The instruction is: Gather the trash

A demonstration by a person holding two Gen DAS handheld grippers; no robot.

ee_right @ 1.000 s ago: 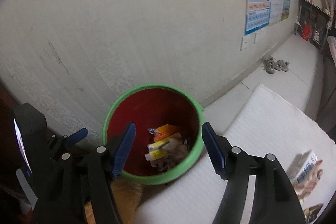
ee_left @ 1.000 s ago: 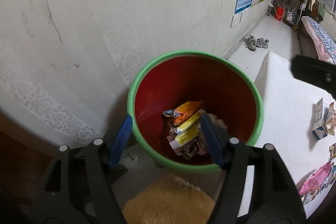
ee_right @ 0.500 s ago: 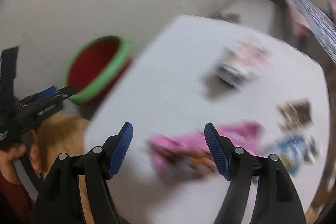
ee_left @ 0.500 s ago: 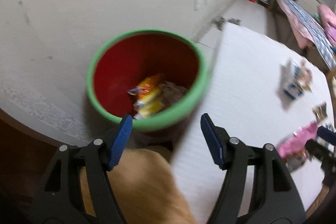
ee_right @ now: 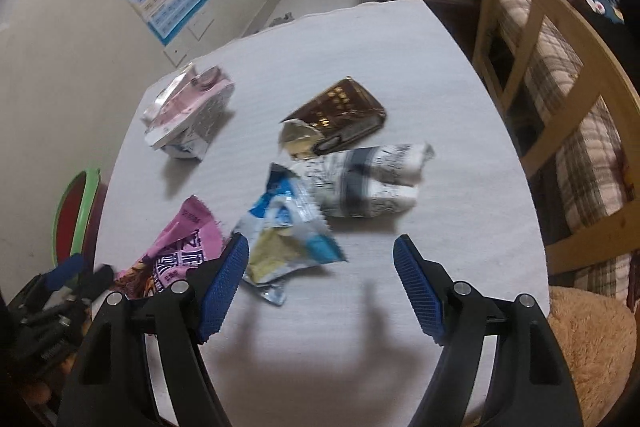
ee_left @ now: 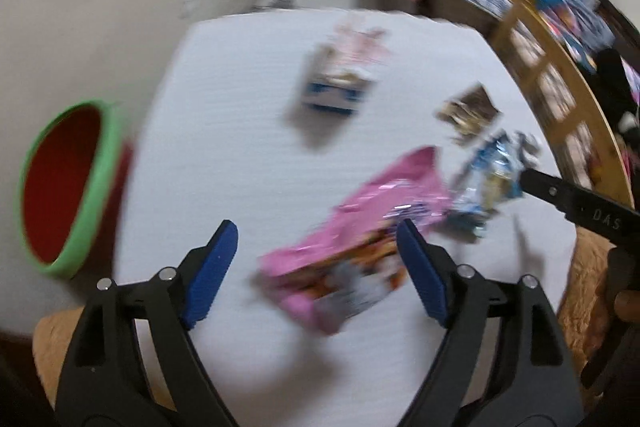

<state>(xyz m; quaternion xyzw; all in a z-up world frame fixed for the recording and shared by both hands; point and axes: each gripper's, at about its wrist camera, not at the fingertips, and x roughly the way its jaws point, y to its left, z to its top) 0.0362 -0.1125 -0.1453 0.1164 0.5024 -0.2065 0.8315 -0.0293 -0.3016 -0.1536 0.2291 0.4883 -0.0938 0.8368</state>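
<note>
Trash: five crumpled wrappers are scattered on the white table top (ee_right: 460, 107).
Nearest piece: a pink foil snack bag (ee_left: 360, 227) is seen lying flat at the near left, its long axis running from near left to far right.
Next piece: a blue and white torn sachet (ee_right: 288, 231) is found just right of the pink bag, its torn mouth pointed towards the near edge.
Others: a white and black printed packet (ee_right: 368, 183), a brown glossy pouch (ee_right: 340, 115) and a pink and white crushed carton (ee_right: 188, 111) are placed farther off.
Handling: all are judged light, thin, soft and slippery; a raised crease or edge is best pinched, since a flat face would slide.
Left gripper (ee_left: 316, 267): its jaws are opening, nothing is clamped, and the pink bag is framed between them.
Right gripper (ee_right: 320, 283): its jaws are opening and empty, held above the sachet's near end.
Destination: a red bucket with a green rim (ee_left: 68, 187) is seen beyond the table's left edge.
</note>
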